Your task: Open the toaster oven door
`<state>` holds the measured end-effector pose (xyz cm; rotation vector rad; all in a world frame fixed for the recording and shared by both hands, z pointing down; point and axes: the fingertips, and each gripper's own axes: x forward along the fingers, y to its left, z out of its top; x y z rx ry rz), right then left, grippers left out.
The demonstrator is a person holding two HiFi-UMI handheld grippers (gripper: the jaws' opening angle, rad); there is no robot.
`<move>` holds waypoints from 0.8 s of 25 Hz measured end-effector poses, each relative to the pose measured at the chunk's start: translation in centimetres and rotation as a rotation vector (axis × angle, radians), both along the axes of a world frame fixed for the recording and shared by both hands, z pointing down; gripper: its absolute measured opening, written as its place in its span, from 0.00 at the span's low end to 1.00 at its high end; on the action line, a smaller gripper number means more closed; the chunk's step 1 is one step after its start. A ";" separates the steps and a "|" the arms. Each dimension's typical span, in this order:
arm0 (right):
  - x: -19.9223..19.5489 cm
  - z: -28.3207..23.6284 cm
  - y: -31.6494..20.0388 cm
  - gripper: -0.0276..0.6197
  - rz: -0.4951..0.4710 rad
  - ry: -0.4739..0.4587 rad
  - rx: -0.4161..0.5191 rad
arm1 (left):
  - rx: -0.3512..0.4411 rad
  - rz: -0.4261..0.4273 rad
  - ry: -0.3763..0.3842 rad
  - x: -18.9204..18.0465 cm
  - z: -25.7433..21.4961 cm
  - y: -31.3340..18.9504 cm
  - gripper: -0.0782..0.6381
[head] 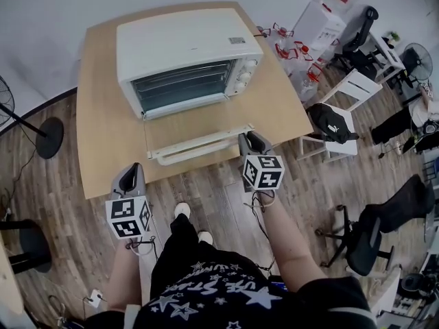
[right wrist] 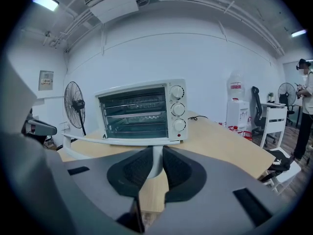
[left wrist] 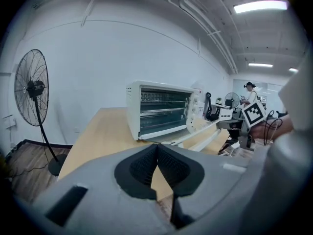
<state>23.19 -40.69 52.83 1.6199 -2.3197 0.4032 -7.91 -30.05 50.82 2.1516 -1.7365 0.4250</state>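
Right gripper (right wrist: 155, 165) on crosswise, person-facing door handle (head: 199, 147)

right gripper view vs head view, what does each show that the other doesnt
Only the right gripper view: the right gripper from inside, its pads clamped on the white handle, and a ceiling light.

Only the head view: the left gripper hanging off the table edge, the person's shoes, and the top of the oven.

Both: the oven on the table, its racks in view, with the door open and the right gripper at the handle's end.
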 end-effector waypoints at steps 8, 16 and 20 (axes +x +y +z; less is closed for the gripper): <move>0.3 1.8 0.9 0.15 0.013 -0.005 0.028 | -0.032 -0.005 0.004 0.1 1.7 0.7 0.13; 0.6 4.9 1.6 0.14 0.035 0.027 -0.018 | -0.063 -0.006 0.014 0.2 3.7 1.0 0.13; 0.8 6.1 1.9 0.14 0.034 0.047 -0.037 | -0.073 -0.005 0.019 0.2 4.3 1.3 0.13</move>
